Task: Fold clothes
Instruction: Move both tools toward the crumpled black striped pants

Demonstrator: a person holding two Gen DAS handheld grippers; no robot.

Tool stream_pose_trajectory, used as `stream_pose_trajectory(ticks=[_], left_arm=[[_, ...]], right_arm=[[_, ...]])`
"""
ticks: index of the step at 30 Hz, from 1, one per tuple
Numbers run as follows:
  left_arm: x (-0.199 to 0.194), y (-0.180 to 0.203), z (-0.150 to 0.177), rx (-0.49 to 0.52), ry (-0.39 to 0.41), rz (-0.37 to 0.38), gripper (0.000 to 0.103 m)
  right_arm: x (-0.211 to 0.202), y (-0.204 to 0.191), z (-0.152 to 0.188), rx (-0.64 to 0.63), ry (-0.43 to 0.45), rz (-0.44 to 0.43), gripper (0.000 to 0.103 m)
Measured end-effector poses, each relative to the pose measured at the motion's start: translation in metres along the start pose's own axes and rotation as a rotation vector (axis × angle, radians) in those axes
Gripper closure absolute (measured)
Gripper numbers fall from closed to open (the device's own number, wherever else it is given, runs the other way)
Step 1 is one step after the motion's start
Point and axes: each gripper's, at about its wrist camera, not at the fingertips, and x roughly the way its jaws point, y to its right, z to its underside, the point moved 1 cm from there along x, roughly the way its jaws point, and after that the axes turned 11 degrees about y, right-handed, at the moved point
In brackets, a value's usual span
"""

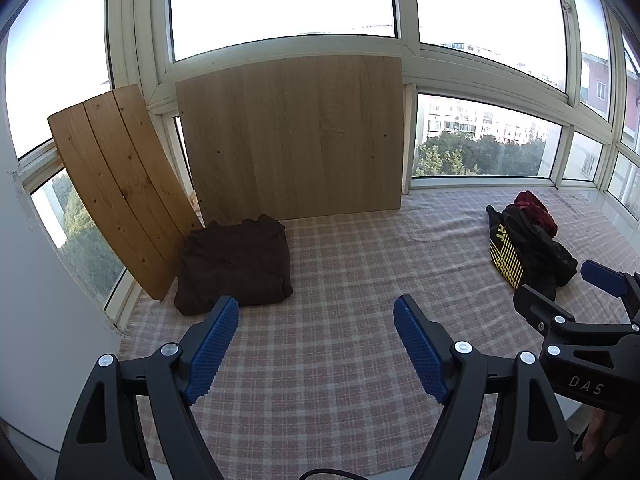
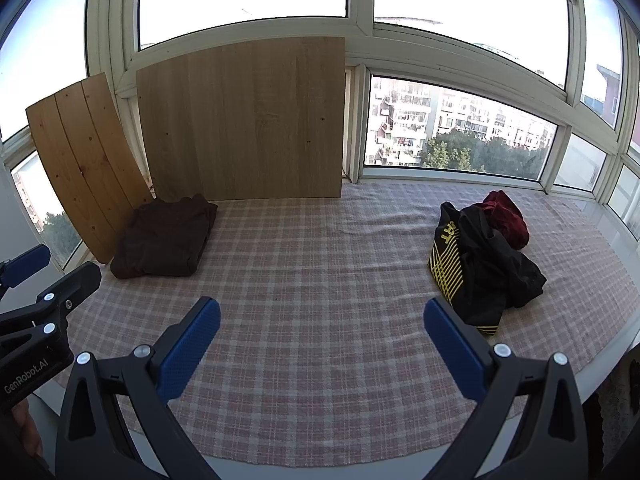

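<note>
Left wrist view: your left gripper (image 1: pixel 316 316) hangs spread and empty over the checked cloth (image 1: pixel 340 264); the brown garment (image 1: pixel 236 260) lies folded at far left.

Right wrist view: your right gripper (image 2: pixel 322 320) is likewise released, holding nothing. The black-and-yellow garment (image 2: pixel 480 264) sits crumpled beside it, with a red garment (image 2: pixel 505 216) behind. You appear between items; next, grasp the black one and spread it.

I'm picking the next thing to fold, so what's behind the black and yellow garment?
A crumpled dark red garment lies right behind the black and yellow garment, touching it, on the plaid cloth. Its lower part is covered, so its full shape can't be seen.
</note>
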Motion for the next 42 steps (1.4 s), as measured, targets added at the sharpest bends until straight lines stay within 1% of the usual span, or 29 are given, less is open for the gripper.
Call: stream_pose_trajectory(ticks=[7, 10, 17, 42], left_arm=[[0.002, 0.007, 0.002, 0.011, 0.006, 0.000, 0.024], [0.003, 0.011, 0.003, 0.016, 0.009, 0.001, 0.024], [0.010, 0.012, 0.001, 0.018, 0.000, 0.007, 0.024], [0.026, 0.016, -0.003, 0.027, -0.021, 0.023, 0.024]], right_arm=[[0.005, 0.003, -0.002, 0.007, -0.007, 0.010, 0.000], [0.003, 0.009, -0.001, 0.009, 0.004, 0.012, 0.000], [0.008, 0.009, -0.002, -0.002, -0.001, 0.028, 0.000], [0.019, 0.009, -0.004, 0.002, -0.018, 0.034, 0.000]])
